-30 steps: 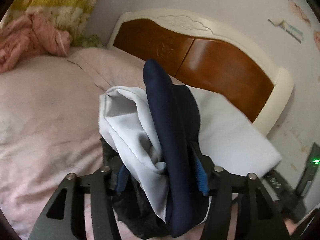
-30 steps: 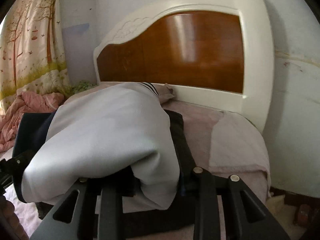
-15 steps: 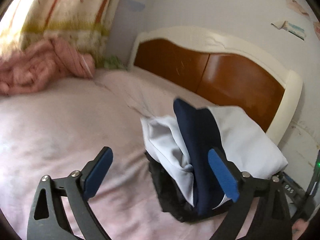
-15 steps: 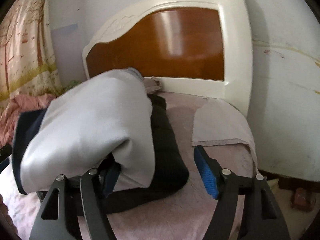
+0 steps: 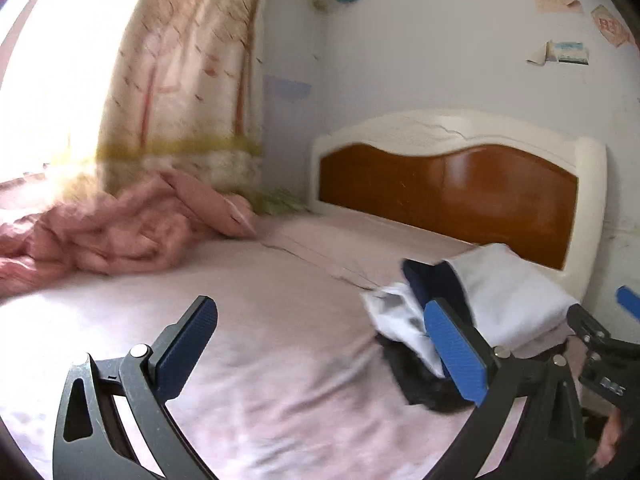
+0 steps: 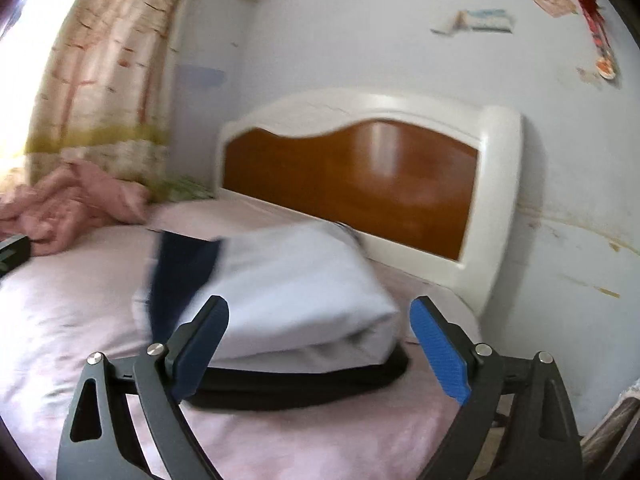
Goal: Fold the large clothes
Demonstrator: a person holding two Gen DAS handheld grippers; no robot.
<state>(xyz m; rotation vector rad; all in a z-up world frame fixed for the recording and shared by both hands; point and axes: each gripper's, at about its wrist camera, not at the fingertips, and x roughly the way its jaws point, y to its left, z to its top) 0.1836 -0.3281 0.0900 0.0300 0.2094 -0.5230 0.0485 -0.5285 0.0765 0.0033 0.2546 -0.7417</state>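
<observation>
A pale pink sheet covers the bed (image 5: pixel 248 320), which runs up to a headboard (image 5: pixel 452 196) of brown wood in a white frame against a light blue wall; a patterned curtain (image 5: pixel 176 80) hangs at the left by a bright window, and a crumpled pink blanket (image 5: pixel 120 232) lies heaped along the bed's far left edge, well apart from the clothes. The folded garment (image 6: pixel 296 292), light grey-white with a navy panel showing at its left end, sits in a soft rounded bundle near the head of the bed toward its right side, resting on top of a flat black garment (image 6: pixel 304 384) whose edge sticks out beneath it; the bundle's far end lies close to the headboard. In the left wrist view the left gripper (image 5: pixel 324 348) has its jaws opening wide over bare sheet, nothing between them, the bundle just past its right finger; the right gripper (image 6: pixel 320 348) likewise has its jaws opening, with the near edge of the stacked clothes lying in the gap but the blue pads (image 6: pixel 440 356) off the cloth. Paper scraps (image 6: pixel 480 20) cling to the wall above the headboard; the views are somewhat blurred.
</observation>
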